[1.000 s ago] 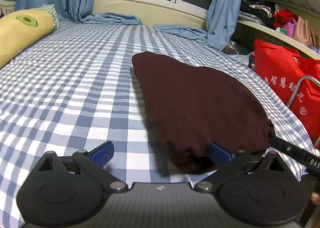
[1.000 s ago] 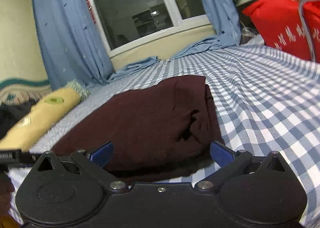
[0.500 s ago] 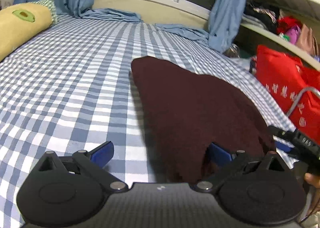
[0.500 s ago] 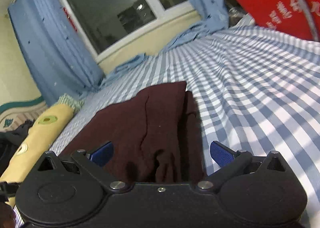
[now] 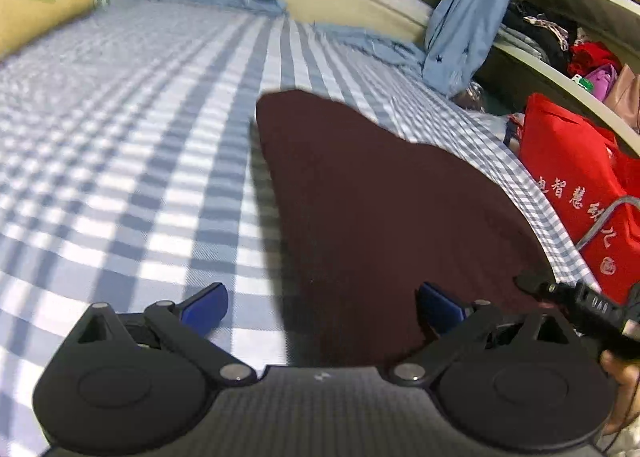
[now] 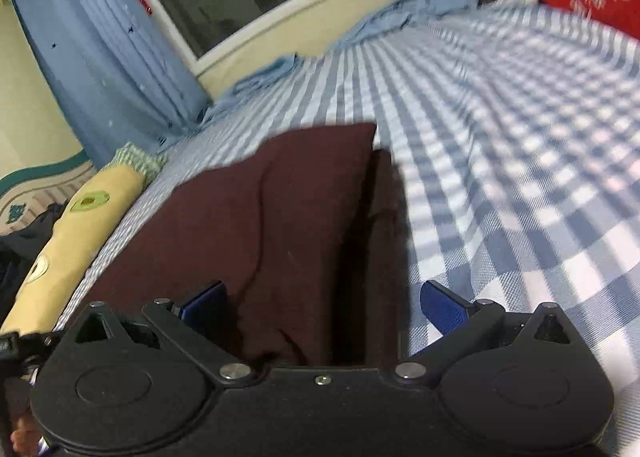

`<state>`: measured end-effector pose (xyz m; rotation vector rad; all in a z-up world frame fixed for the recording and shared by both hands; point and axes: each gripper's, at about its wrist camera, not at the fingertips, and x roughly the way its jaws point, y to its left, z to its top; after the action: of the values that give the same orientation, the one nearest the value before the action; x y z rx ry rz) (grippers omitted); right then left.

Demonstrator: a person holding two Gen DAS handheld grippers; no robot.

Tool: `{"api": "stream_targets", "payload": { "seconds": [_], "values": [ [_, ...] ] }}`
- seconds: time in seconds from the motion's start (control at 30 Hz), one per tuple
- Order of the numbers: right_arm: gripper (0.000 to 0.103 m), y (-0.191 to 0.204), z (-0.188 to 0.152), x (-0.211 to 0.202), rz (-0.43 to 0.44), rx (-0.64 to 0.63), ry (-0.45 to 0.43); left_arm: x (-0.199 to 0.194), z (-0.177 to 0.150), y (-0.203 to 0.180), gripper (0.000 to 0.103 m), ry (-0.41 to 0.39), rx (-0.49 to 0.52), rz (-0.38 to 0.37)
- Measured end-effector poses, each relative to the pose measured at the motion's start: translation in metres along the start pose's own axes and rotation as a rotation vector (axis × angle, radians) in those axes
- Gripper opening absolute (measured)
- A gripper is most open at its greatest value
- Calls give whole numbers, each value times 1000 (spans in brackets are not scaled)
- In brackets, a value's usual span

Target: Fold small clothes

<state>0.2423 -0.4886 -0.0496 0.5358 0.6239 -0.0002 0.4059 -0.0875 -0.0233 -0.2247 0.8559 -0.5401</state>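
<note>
The dark red garment [image 5: 380, 209] looked soft and limp; you held both grippers spread wide at its near corners, gripping nothing.

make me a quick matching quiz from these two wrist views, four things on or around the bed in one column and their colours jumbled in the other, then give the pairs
Things:
1. folded garment
2. long pillow
3. curtains
4. bag beside the bed

Colours:
A. red with white characters
B. plain light blue
C. dark maroon
D. yellow with green avocado patches

Pairs: 1-C, 2-D, 3-B, 4-A

The garment lies on the blue and white checked bedsheet, with the left gripper and right gripper both open at its near edge.
</note>
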Motion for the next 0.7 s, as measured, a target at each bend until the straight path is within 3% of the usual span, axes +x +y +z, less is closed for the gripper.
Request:
{"api": "stream_targets", "payload": {
  "seconds": [0.17,0.27,0.33,0.4,0.57,0.7],
  "values": [
    [103,-17,-9,-5,88,20,-56,18,2,21,103,50,-69,-96],
    [102,-21,-8,-8,100,54,-70,24,2,24,103,53,-82,-113],
    [97,-19,-8,-8,88,51,-81,29,2,18,103,48,-59,-103],
    [84,-17,-9,-8,95,46,-86,33,1,11,103,44,-22,-98],
    [81,-11,-14,-4,72,48,-95,42,3,1,103,60,61,-126],
    [82,-15,-15,-1,83,66,-98,43,5,4,103,79,63,-149]
  ]
}}
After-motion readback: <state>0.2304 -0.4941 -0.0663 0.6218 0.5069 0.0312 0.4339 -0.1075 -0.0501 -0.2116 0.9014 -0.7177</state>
